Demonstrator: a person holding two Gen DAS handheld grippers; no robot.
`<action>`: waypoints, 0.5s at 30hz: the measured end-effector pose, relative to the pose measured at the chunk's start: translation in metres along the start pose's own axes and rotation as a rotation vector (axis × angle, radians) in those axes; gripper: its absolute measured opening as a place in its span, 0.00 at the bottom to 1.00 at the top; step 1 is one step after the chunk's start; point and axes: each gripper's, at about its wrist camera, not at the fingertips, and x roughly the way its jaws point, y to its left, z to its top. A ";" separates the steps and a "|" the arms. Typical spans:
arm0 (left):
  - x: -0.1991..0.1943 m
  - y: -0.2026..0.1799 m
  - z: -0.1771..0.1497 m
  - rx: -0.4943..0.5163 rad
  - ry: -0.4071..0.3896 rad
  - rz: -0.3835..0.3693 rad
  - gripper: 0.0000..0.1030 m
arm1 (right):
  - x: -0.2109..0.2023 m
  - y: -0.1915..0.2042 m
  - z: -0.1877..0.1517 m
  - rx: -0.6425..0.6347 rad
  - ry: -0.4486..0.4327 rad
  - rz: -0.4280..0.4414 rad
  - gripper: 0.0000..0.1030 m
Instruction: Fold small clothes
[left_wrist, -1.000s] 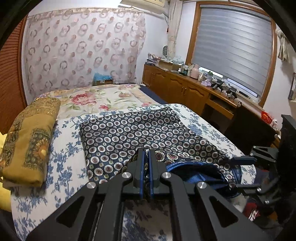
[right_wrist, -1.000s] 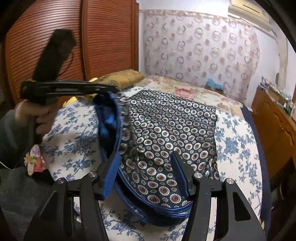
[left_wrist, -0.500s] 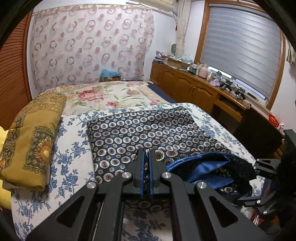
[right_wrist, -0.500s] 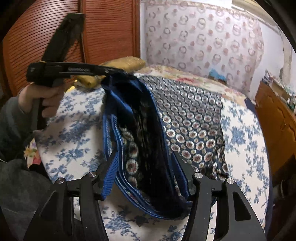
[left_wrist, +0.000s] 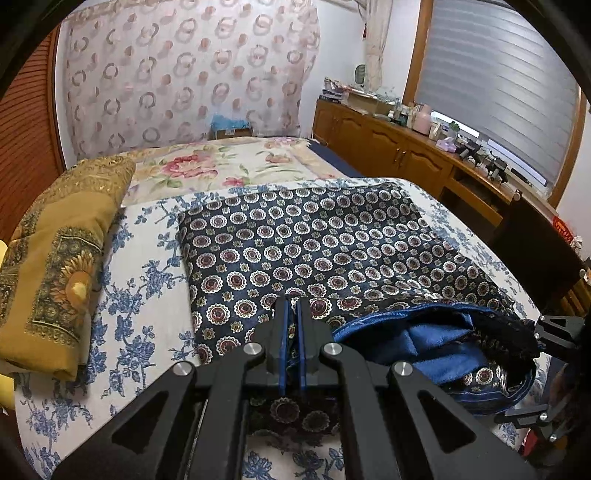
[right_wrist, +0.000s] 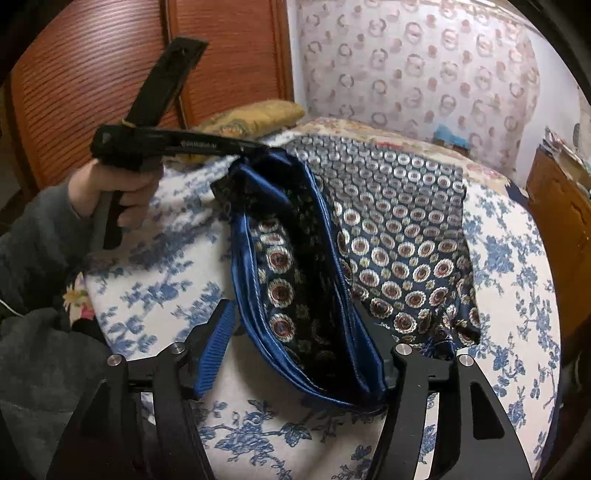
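Your left gripper (left_wrist: 291, 325) stays clamped on the patterned shorts (left_wrist: 314, 243), waistband (right_wrist: 255, 291) lifted higher than before, legs flat on the bed (left_wrist: 140, 295). Right gripper (right_wrist: 295, 343) spread apart inside the waistband.

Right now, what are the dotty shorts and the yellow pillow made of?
The shorts look like thin, silky woven fabric, maybe satin: the blue waistband shines and the cloth drapes in soft folds where the left gripper pinches it. The pillow looks like duller woven cloth with gold sunflower patterns, perhaps brocade; it is hard to tell for sure.
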 end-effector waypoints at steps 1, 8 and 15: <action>0.001 0.001 -0.001 -0.003 0.003 -0.001 0.01 | 0.002 -0.001 -0.001 -0.005 0.006 -0.005 0.62; -0.004 0.003 -0.002 -0.009 -0.007 0.000 0.01 | 0.013 -0.016 -0.002 0.013 0.031 -0.056 0.62; -0.021 0.002 -0.001 -0.008 -0.041 0.003 0.02 | 0.008 -0.026 0.004 0.004 0.001 -0.072 0.10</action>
